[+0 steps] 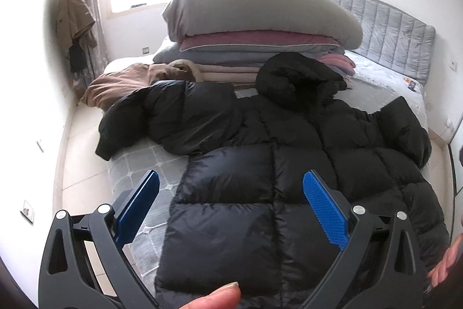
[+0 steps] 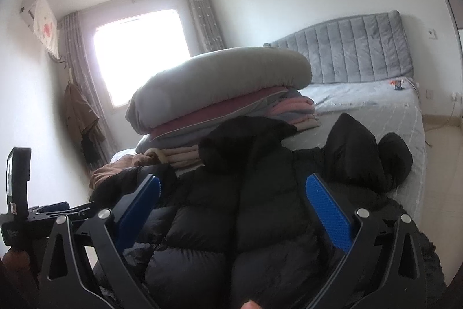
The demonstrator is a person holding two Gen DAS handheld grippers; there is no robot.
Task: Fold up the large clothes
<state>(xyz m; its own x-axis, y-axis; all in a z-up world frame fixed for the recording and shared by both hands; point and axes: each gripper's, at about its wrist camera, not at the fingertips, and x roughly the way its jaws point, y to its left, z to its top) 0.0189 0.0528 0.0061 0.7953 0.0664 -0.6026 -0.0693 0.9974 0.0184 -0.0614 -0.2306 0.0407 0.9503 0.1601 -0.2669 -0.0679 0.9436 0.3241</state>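
- The black puffer jacket (image 1: pixel 275 164) lies spread flat on the bed (image 1: pixel 139 164), sleeves out; folding looks not yet begun.
- Left gripper (image 1: pixel 231 190) and right gripper (image 2: pixel 233 193) hover, jaws spread, pinching nothing.
- Next likely: grasp a sleeve and fold inward.

Black quilted jacket (image 1: pixel 260 164), blue pads (image 1: pixel 324 210)

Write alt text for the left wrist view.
A black puffer jacket lies spread flat on a grey bed, with the open left gripper poised above its lower half. Behind it sits a stack of folded bedding.
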